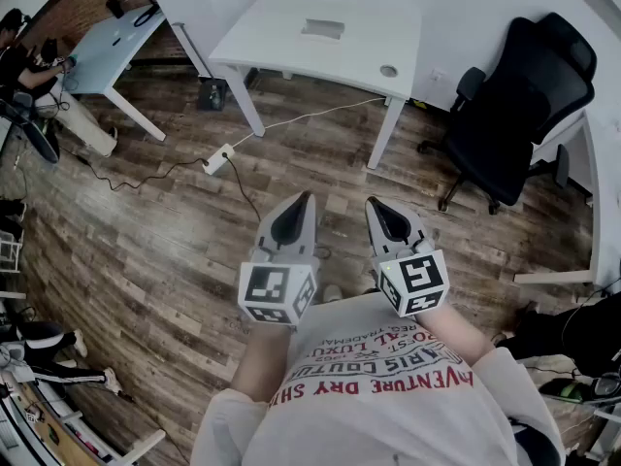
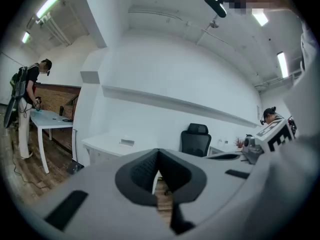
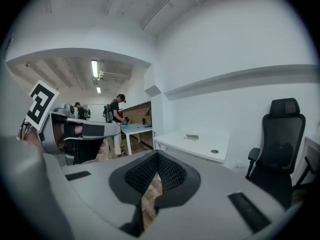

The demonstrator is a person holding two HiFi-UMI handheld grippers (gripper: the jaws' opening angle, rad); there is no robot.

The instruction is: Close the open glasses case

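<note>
A small grey box-like object (image 1: pixel 322 28) lies on the white desk (image 1: pixel 291 51) at the far side of the room; it is too small to tell if it is the glasses case. The same object (image 2: pixel 126 142) shows in the left gripper view, and again (image 3: pixel 191 137) in the right gripper view. Both grippers are held side by side in front of my chest, over the wooden floor and well short of the desk. My left gripper (image 1: pixel 307 198) (image 2: pixel 158 151) has its jaws pressed together with nothing between them. My right gripper (image 1: pixel 374 202) (image 3: pixel 157 154) is likewise shut and empty.
A black office chair (image 1: pixel 519 105) stands right of the desk. A white power strip (image 1: pixel 217 158) with cables lies on the floor before the desk. At the far left a pale table (image 1: pixel 107 47) has a person (image 1: pixel 24 61) beside it.
</note>
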